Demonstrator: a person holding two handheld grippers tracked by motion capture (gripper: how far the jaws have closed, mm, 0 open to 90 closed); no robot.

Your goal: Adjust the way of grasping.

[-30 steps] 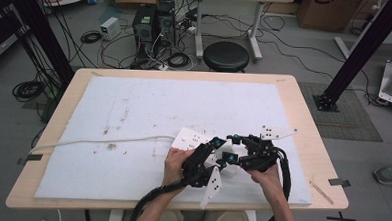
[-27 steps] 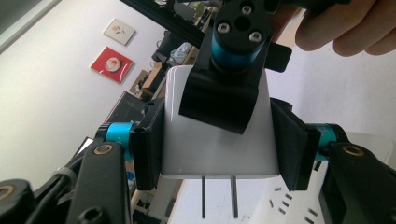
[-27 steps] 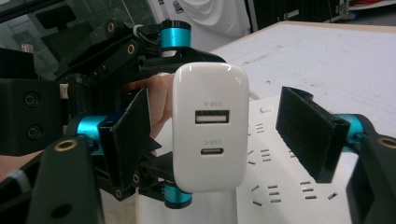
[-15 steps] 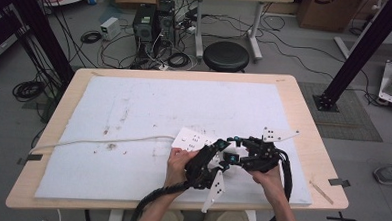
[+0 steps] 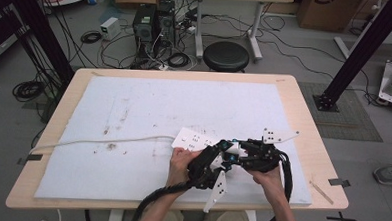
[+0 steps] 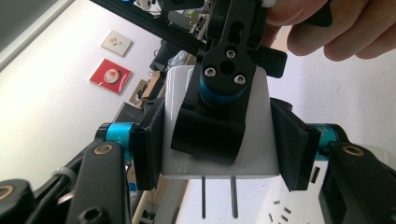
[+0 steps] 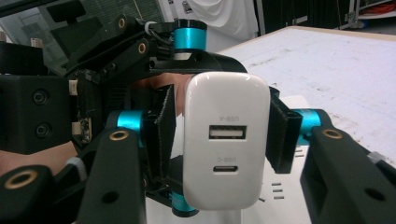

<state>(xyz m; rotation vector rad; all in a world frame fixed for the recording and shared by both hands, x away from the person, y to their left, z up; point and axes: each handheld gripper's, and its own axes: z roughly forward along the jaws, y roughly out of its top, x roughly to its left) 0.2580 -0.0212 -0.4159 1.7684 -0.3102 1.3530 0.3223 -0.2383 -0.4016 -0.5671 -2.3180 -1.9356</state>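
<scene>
White matting covers the table [image 5: 134, 113], and over its near edge both grippers meet on one charger [image 7: 226, 144]. Left gripper [image 6: 219, 140] clamps its sides, prongs toward that camera; right gripper [image 7: 219, 140] flanks its port end, though whether it presses I cannot tell. This looks like a handover or regrip above the power strip [image 5: 195, 139]; next, one must let go. Open mat lies beyond.
</scene>
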